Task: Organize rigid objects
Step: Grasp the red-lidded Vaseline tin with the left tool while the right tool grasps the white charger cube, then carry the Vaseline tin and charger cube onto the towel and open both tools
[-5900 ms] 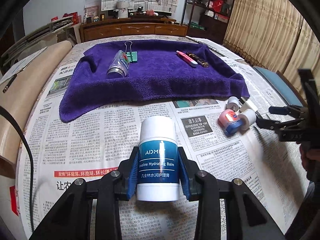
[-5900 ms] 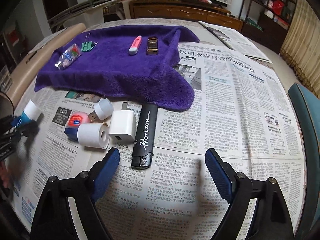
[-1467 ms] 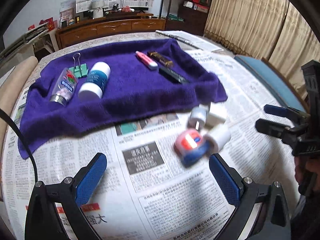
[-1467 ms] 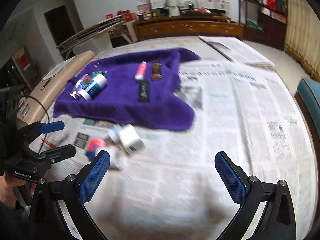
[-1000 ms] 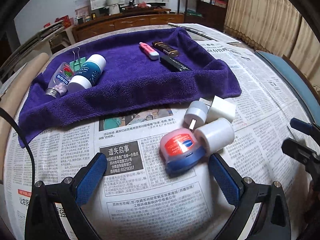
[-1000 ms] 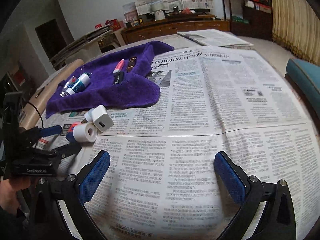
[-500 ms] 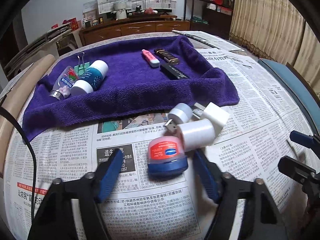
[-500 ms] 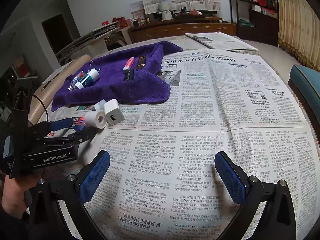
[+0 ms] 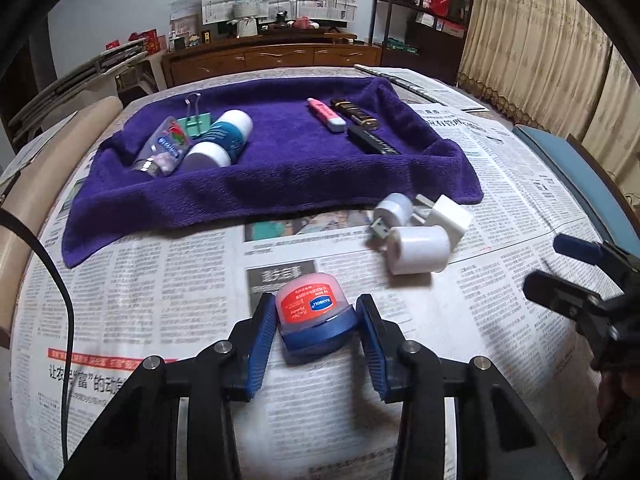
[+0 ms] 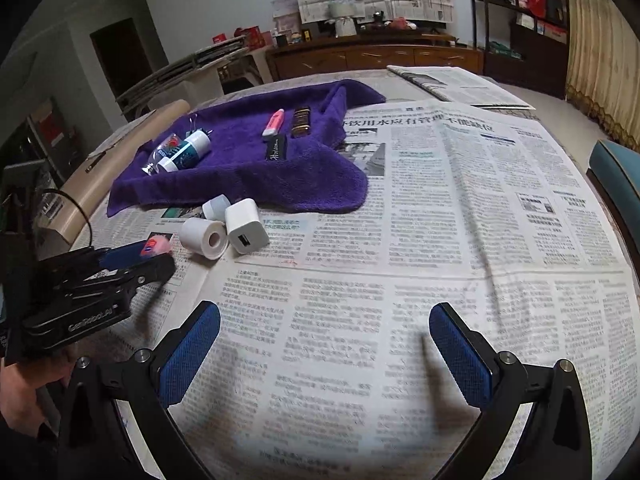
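Observation:
A small jar (image 9: 310,308) with a red label and blue lid sits between the blue pads of my left gripper (image 9: 316,322). The jaws are closing and both pads touch the lid's sides. In the right wrist view the jar (image 10: 158,245) shows pink at the tip of the left gripper (image 10: 160,258). My right gripper (image 10: 324,316) hangs open over bare newspaper with nothing between its fingers. It also shows at the right edge of the left wrist view (image 9: 546,264). A purple towel (image 9: 280,176) holds a balm stick (image 9: 222,140), a tube (image 9: 164,148), a binder clip (image 9: 196,122), a pink marker (image 9: 326,115) and a black lighter (image 9: 372,142).
A white roll (image 9: 418,250), a white charger cube (image 9: 448,216) and a small white USB piece (image 9: 392,210) lie on the newspaper just in front of the towel. A brown case (image 9: 354,112) lies beside the marker. A blue chair (image 10: 618,184) stands at the table's right edge.
The left jaws have come together from wide open until the pads meet the jar. The jar now stands apart from the white roll. The right gripper has stayed open in place.

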